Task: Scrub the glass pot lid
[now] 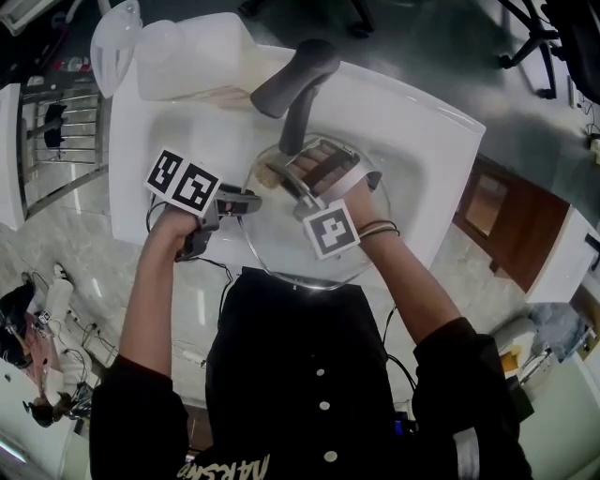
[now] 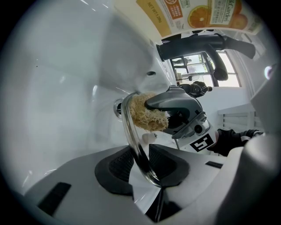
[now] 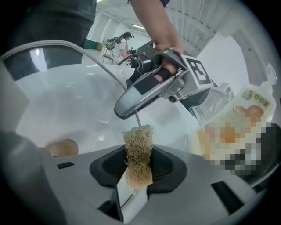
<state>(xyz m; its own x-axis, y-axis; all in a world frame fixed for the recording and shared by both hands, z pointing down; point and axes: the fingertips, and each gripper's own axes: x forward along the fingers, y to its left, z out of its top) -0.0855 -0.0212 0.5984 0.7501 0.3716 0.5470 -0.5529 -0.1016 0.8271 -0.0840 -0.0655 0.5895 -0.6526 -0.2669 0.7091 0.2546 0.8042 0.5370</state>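
Observation:
The glass pot lid (image 1: 281,246) is held tilted over the white sink (image 1: 412,141). My left gripper (image 1: 251,201) is shut on its rim; in the left gripper view the clear rim (image 2: 139,151) runs between the black pads (image 2: 119,166). My right gripper (image 1: 286,178) is shut on a tan loofah scrubber (image 3: 138,151), which stands upright between its jaws. In the left gripper view the scrubber (image 2: 147,115) rests against the lid's upper edge. In the right gripper view the lid's rim (image 3: 88,55) arcs past the left gripper (image 3: 162,90). A tan knob (image 3: 63,147) shows low at the left.
A dark grey faucet (image 1: 295,80) reaches over the basin just beyond the lid. A translucent plastic jug (image 1: 187,56) stands on the sink's back left corner, and an orange-printed carton (image 2: 202,13) stands behind the faucet. The drain (image 2: 117,107) lies in the basin.

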